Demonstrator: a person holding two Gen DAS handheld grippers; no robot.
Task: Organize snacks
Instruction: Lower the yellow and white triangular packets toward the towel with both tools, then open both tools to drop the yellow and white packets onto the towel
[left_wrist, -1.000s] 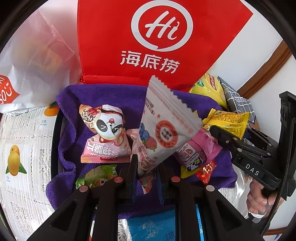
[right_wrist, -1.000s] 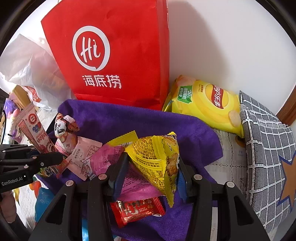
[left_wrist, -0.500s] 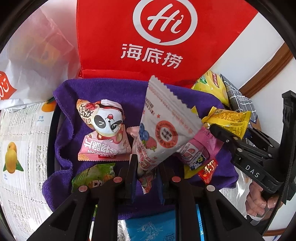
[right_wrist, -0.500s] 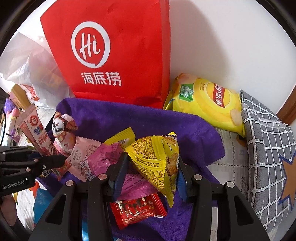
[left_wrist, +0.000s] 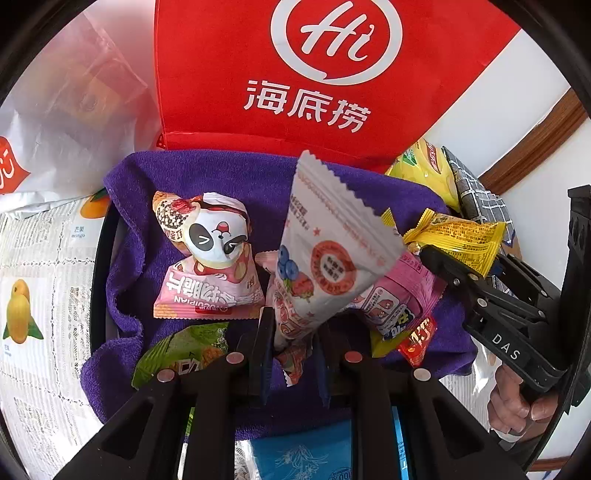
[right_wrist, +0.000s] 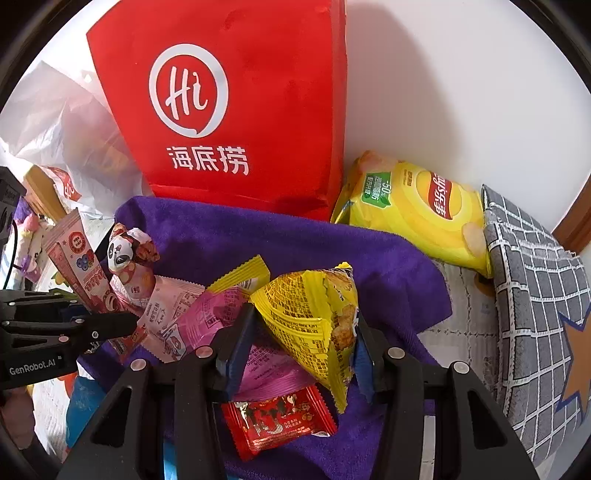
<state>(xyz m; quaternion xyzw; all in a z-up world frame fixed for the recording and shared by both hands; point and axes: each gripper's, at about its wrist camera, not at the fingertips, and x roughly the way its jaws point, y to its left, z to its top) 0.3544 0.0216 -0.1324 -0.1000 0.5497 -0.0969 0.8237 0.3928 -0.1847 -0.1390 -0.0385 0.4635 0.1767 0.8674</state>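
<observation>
You've got a packet in each gripper now, so here's the lay of it. Nearest you on the left side, your left gripper (left_wrist: 291, 341) is pinched nearly shut on the lower corner of the white packet (left_wrist: 325, 254), the one with the berry picture, which stands up over the purple towel (left_wrist: 229, 173). Over the last second that grip hasn't altered and the hand has barely shifted. On the right, your right gripper (right_wrist: 299, 347) is clamped on the crinkly yellow packet (right_wrist: 314, 317); its jaws have just eased apart a touch, yet the pads press both sides of the packet, so I'd say it's secure, only a shade looser. Under it lie a red packet (right_wrist: 277, 421) and a pink packet (right_wrist: 210, 321), loose on the towel. Further left on the towel sit the panda packet (left_wrist: 210, 266) and, nearer, a green packet (left_wrist: 181, 354). Beyond the towel stands the red bag (right_wrist: 236, 110), upright against the wall, with a yellow crisp bag (right_wrist: 417, 210) lying to its right. Nothing has been dropped off yet. My guess is the red bag is where these go, though I can't see its opening from here.
</observation>
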